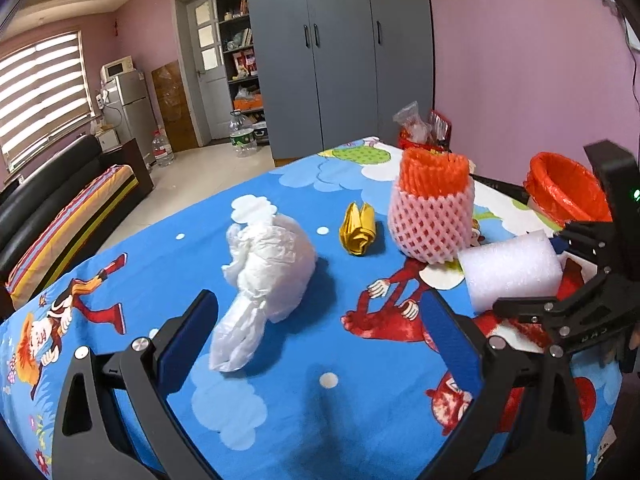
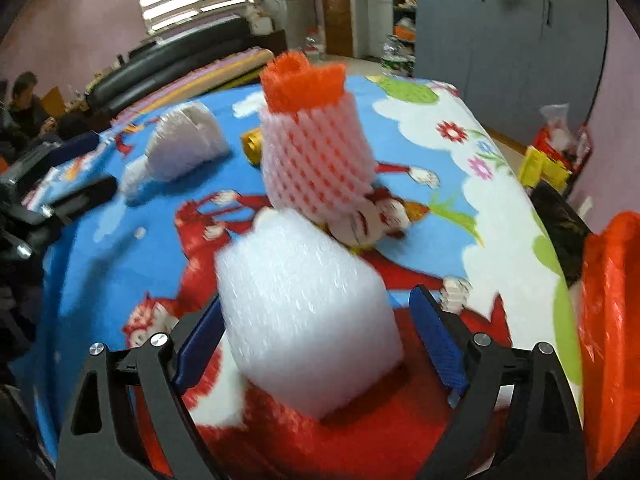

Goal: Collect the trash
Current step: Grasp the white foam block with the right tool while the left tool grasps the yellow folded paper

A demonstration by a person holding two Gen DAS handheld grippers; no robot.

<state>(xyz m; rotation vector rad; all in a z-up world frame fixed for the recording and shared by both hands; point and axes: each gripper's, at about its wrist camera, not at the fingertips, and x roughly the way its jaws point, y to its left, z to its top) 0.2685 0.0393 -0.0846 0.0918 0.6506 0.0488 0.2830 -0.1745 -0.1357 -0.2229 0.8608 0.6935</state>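
Observation:
On the blue cartoon tablecloth (image 1: 304,184) lie a crumpled white plastic bag (image 1: 268,268), a yellow paper wad (image 1: 358,228) and a pink foam net sleeve with an orange net inside (image 1: 432,212). A white foam block (image 2: 304,312) sits between the fingers of my right gripper (image 2: 320,340), which is open, with a gap at the right pad. My left gripper (image 1: 320,340) is open just short of the white bag, nothing between its pads. An orange-lined bin (image 1: 568,188) stands at the table's right edge, right of the right gripper (image 1: 580,300).
A red bag of packets (image 1: 424,128) sits at the table's far corner, and a yellow item (image 2: 544,168) near it. A black sofa (image 1: 60,208) runs along the left. Water bottles (image 1: 242,134) stand on the floor by grey wardrobes (image 1: 340,52). A person (image 2: 24,108) sits beyond the sofa.

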